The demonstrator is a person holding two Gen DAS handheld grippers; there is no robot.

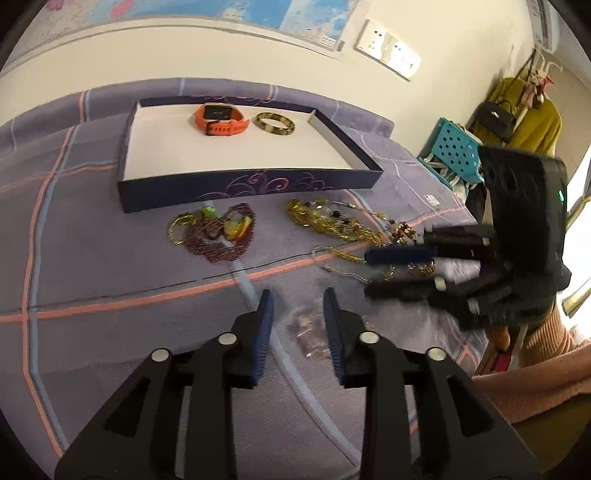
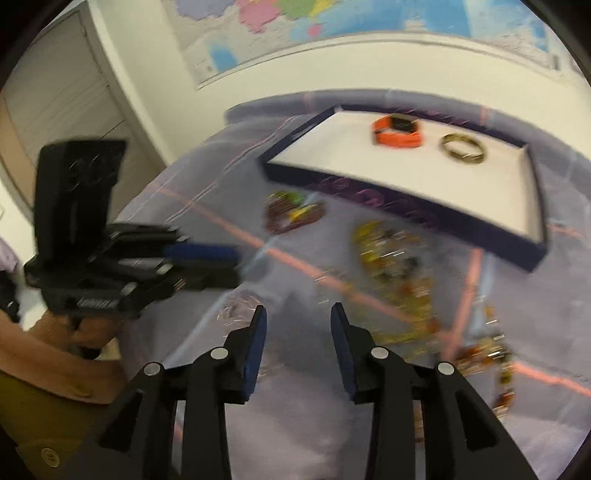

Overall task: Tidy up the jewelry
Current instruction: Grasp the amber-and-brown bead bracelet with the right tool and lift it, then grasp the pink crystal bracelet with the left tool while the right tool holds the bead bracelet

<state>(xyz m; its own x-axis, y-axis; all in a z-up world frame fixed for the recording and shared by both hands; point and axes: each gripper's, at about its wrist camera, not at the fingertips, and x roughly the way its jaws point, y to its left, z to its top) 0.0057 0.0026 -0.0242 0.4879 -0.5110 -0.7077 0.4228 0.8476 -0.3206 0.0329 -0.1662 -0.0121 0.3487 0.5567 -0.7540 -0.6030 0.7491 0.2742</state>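
Though wall map (image 1: 280,14) lettering unreadable, left gripper (image 1: 298,301), right gripper (image 2: 298,316) jaws apart, empty.

Both matte-black plastic hand-held grippers carry ribbed blue pads on their fingers (image 1: 263,332), with round silver pivot pins behind them. Behind the right gripper (image 1: 384,269), a ribbed peach knit sleeve (image 1: 546,354).

A soft, matt lilac cloth bedcover with pink stripes (image 1: 110,266) fills the lower frame. On it, upper centre, sits a dark blue cardboard tray with a matt white paper lining (image 1: 229,155). Inside it lie an orange rubbery watch with a glossy black face (image 1: 220,119) and a polished amber-brown bangle (image 1: 275,123). Just below the tray glint shiny gold metal chains with glass-like beads (image 1: 328,219).
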